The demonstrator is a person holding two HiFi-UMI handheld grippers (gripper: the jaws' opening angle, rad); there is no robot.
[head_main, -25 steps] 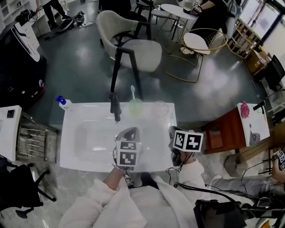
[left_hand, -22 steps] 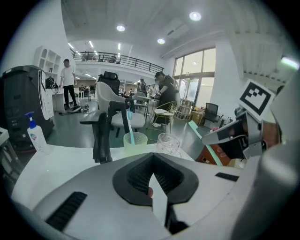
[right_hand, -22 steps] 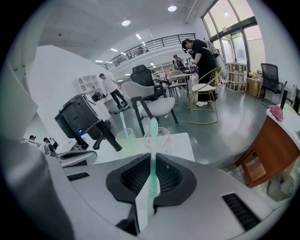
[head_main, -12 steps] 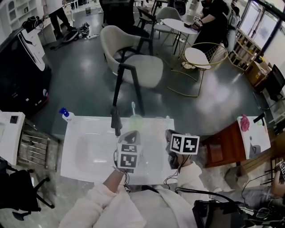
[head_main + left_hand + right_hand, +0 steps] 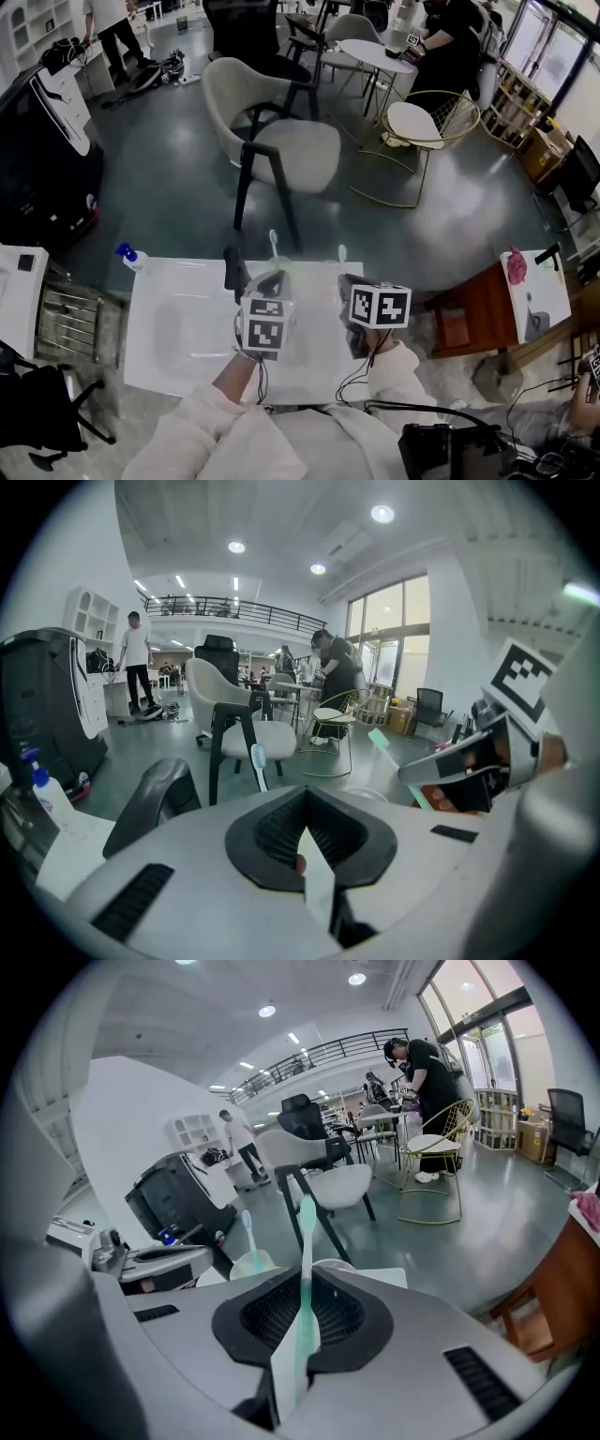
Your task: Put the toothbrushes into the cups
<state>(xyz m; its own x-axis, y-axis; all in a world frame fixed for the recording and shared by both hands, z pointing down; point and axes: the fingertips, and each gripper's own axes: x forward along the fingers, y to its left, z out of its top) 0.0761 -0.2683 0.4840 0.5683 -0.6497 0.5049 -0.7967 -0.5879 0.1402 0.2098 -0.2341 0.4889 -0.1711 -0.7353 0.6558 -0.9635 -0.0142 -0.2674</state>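
Grey-floored open office: a white basin worktop [image 5: 150, 361] stands before a grey armchair [image 5: 281, 141]. A black tap [image 5: 232, 270] rises at the back edge, and a blue-capped bottle [image 5: 129, 255] is at the far left corner.

Left gripper [image 5: 314, 869]: jaws pressed together with nothing between them, held over the basin near the tap.

Right gripper [image 5: 298, 1335]: jaws pinching the handle of a green toothbrush [image 5: 306, 1241], which stands upright with the head uppermost. It is held above the back edge of the worktop, just beside the left gripper.

Pale green cup [image 5: 251, 1263] sits on the back edge. A white-and-blue toothbrush [image 5: 246, 1232] stands in it, bristles up.

Only the rim of a clear cup [image 5: 335, 1266] shows, just beyond the right jaws. The green toothbrush is not in it.
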